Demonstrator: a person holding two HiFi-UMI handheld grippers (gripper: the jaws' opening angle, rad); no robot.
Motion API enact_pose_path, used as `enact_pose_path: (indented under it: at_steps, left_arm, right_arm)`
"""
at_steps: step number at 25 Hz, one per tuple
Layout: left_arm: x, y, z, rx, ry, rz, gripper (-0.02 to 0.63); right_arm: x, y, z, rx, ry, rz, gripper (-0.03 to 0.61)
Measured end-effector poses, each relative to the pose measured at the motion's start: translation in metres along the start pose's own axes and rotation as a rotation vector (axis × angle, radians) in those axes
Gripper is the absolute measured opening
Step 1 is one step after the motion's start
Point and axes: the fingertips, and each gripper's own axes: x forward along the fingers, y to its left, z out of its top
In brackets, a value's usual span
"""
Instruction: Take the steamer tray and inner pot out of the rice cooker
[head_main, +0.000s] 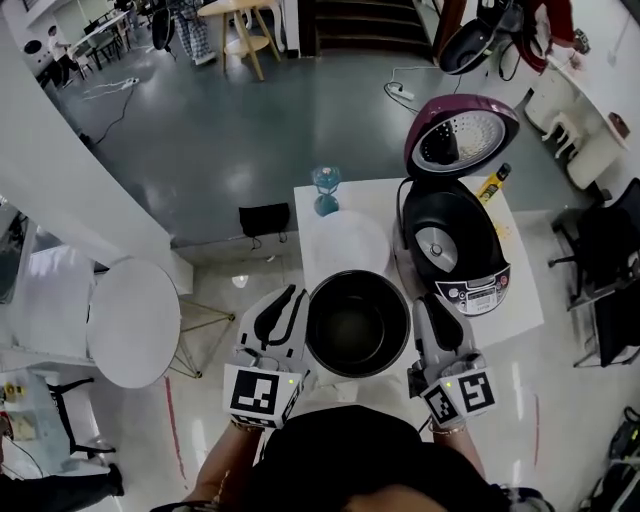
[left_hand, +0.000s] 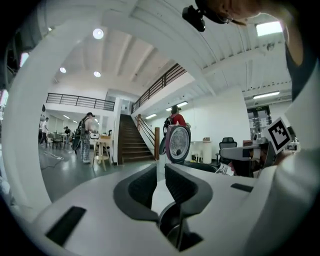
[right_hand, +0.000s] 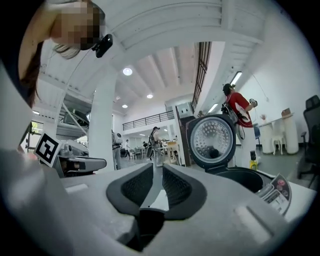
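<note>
white table (head_main: 525, 300) in a grey-floored hall: the inner pot (head_main: 357, 325) is clear of the open rice cooker (head_main: 455, 245) and held aloft at the table's near edge. the left tool (head_main: 283, 310) and right tool (head_main: 432, 320) each pinch its rim. what is probably the steamer tray (head_main: 345, 245) already lies on the table. next, by judgement: set the pot down level. stairs (head_main: 365, 25) rise beyond.

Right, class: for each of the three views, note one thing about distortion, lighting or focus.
Head view: even light, inner pot sharp. Left gripper view: fisheye bends the ceiling, corners black, a ceiling lamp flares. Right gripper view: the pillar bows likewise; rice cooker lid crisp.
</note>
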Motion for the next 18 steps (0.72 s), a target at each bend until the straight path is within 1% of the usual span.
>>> enact_pose_path:
  at_steps: [2,4,6,9,12,18]
  left_arm:
    - [-0.009,0.001,0.013,0.007,-0.041,0.013,0.041]
    - [-0.016,0.002,0.020,0.006,-0.067,0.010,0.017]
    - [-0.021,0.003,0.024,0.003,-0.089,0.008,0.011]
    - [-0.025,0.004,0.032,-0.001,-0.146,0.014,0.011]
    - [-0.029,0.005,0.030,0.015,-0.147,0.023,0.011]
    - [-0.029,0.003,0.029,0.017,-0.147,0.013,0.011]
  right_arm:
    - [-0.001,0.006,0.011,-0.027,-0.031,0.007,0.046]
    - [-0.003,0.012,0.017,-0.052,-0.050,0.016,0.044]
    - [-0.003,0.017,0.022,-0.066,-0.066,0.026,0.044]
    - [-0.002,0.019,0.023,-0.067,-0.074,0.029,0.037]
    - [-0.001,0.020,0.023,-0.072,-0.068,0.023,0.007]
    - [-0.003,0.019,0.016,-0.104,-0.035,0.016,0.006]
